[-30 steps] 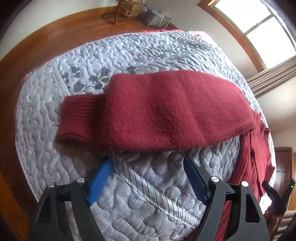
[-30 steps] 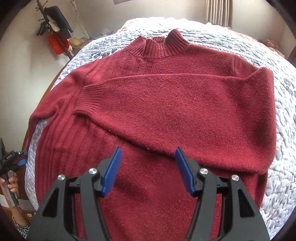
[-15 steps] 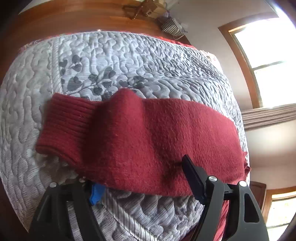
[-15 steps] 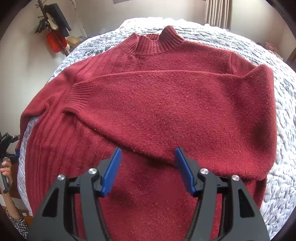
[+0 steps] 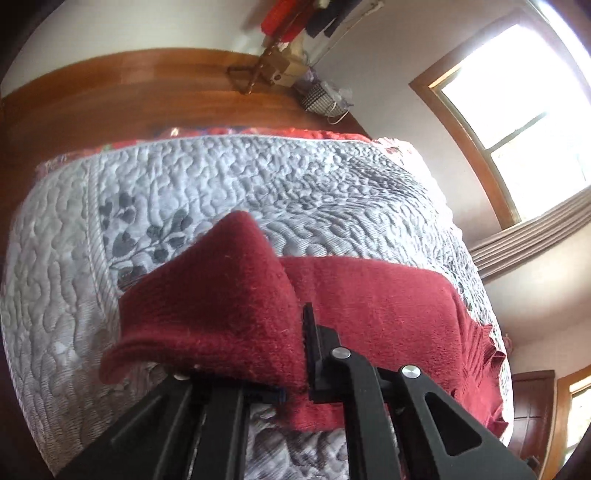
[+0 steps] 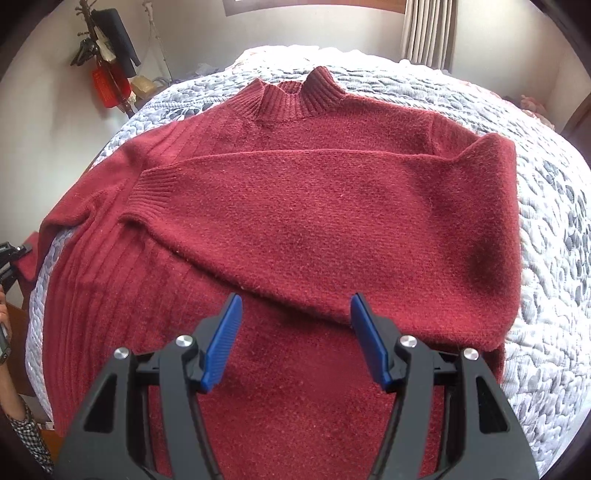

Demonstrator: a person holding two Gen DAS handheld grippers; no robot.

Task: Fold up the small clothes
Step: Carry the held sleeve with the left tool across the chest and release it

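Note:
A dark red knitted sweater (image 6: 314,229) lies face up on the quilted bed, collar at the far side. One sleeve is folded across its chest, cuff pointing left. The other sleeve (image 5: 229,295) stretches out over the quilt in the left wrist view, and my left gripper (image 5: 295,354) is shut on its near edge, raising the cloth into a peak. That same sleeve's end (image 6: 27,258) shows at the left edge of the right wrist view. My right gripper (image 6: 295,332) hangs open above the sweater's lower body, just below the folded sleeve, with nothing between its blue pads.
The grey-white quilted bedspread (image 5: 258,184) covers the bed, with bare quilt (image 6: 546,295) to the sweater's right. Wooden floor (image 5: 147,92), a coat stand with hanging clothes (image 6: 107,66), a window (image 5: 535,103) and curtains (image 6: 424,33) surround it. A hand and checked sleeve (image 6: 18,424) show at left.
My left gripper moved forward onto the outstretched sleeve, closed on its near edge and lifted it into a peak. The right gripper stayed open, almost still above the sweater's body.

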